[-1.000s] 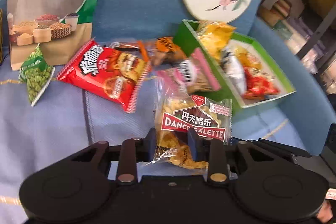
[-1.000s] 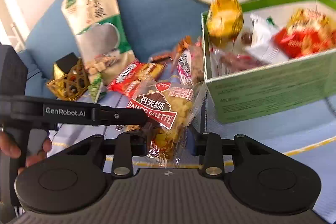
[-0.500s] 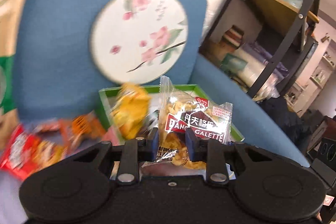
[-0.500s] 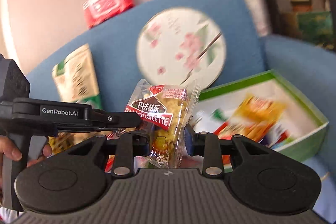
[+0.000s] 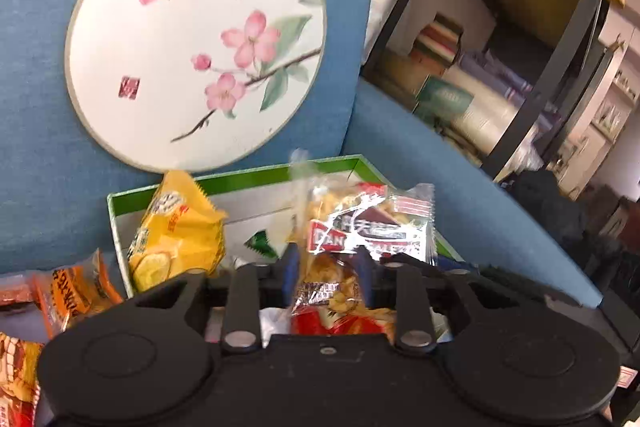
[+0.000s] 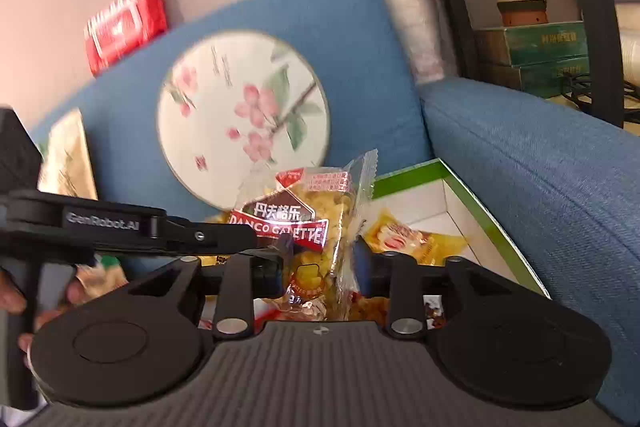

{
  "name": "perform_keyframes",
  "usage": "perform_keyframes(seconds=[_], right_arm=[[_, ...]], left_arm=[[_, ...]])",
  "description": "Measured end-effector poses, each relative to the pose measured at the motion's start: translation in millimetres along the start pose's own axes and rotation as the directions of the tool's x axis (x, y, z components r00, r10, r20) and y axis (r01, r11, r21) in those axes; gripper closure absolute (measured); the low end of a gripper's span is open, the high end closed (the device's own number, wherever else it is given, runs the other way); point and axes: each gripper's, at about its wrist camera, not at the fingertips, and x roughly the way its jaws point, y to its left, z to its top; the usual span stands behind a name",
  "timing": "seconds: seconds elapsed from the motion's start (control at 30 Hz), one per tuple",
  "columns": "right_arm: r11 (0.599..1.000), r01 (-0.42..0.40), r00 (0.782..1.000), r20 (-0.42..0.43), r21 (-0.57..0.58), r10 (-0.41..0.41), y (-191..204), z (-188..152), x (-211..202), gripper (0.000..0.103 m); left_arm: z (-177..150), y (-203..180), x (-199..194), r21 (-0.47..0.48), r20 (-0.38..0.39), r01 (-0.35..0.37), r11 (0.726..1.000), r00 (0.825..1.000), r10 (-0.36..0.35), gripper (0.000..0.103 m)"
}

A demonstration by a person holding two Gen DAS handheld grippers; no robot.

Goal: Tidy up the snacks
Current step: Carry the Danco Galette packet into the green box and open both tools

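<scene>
The left gripper has its fingers closed a little way apart on a clear snack packet with a red and dark label, pinching its lower part while the rest stands up above the fingertips. In the right wrist view the right gripper has its fingers on either side of the same packet; they sit close against the wrapper, but whether they press on it I cannot tell. The left gripper's arm reaches in from the left side to the packet. Beyond and below both pairs of fingers is a green-rimmed box, open at the top, resting on a blue sofa. Inside the box, to the left of the left fingers, a yellow packet stands against the box wall; to the right of the right fingers another yellow packet lies on the box floor. Further left of the left fingers, outside the box, an orange packet lies on the seat. Behind the box a round flower-painted fan leans on the sofa back.
</scene>
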Motion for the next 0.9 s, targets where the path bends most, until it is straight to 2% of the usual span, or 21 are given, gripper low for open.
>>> perform_keyframes(seconds=[0.03,0.07,0.13,0.3,0.43,0.57,0.7,0.9], right_arm=[[0.999,0.023,1.000,-0.006,-0.031,-0.023,3,-2,2,0.001],[0.998,0.042,0.999,0.011,-0.052,-0.042,6,-5,0,0.000],[0.996,0.037,0.999,0.031,-0.087,-0.035,12,-9,-7,0.000],[0.996,0.010,0.998,0.055,-0.091,-0.005,25,-4,-26,0.000],[0.996,-0.033,0.996,0.075,-0.088,0.040,45,-1,-46,0.000],[0.992,-0.094,0.993,0.057,-0.082,0.099,70,-9,-57,0.000],[0.981,-0.180,0.984,-0.021,-0.072,0.179,99,-26,-55,0.000],[0.951,-0.300,0.945,-0.157,-0.077,0.286,149,-56,-28,0.000]], left_arm=[[-2,0,-3,-0.005,0.009,-0.010,1.000,1.000,0.010,0.012],[-5,1,-8,-0.010,0.026,-0.016,1.000,1.000,0.017,0.000],[-7,0,-20,-0.004,0.055,-0.035,0.999,0.998,0.036,0.000],[-12,-3,-59,0.021,0.111,-0.106,0.994,0.988,0.104,0.000],[-23,8,-99,-0.009,0.148,-0.167,0.986,0.975,0.166,0.000],[-46,31,-132,-0.061,0.145,-0.235,0.970,0.959,0.242,0.000],[-71,62,-155,-0.115,0.111,-0.301,0.947,0.943,0.314,0.000],[-102,111,-181,-0.181,0.065,-0.404,0.897,0.905,0.420,0.000]])
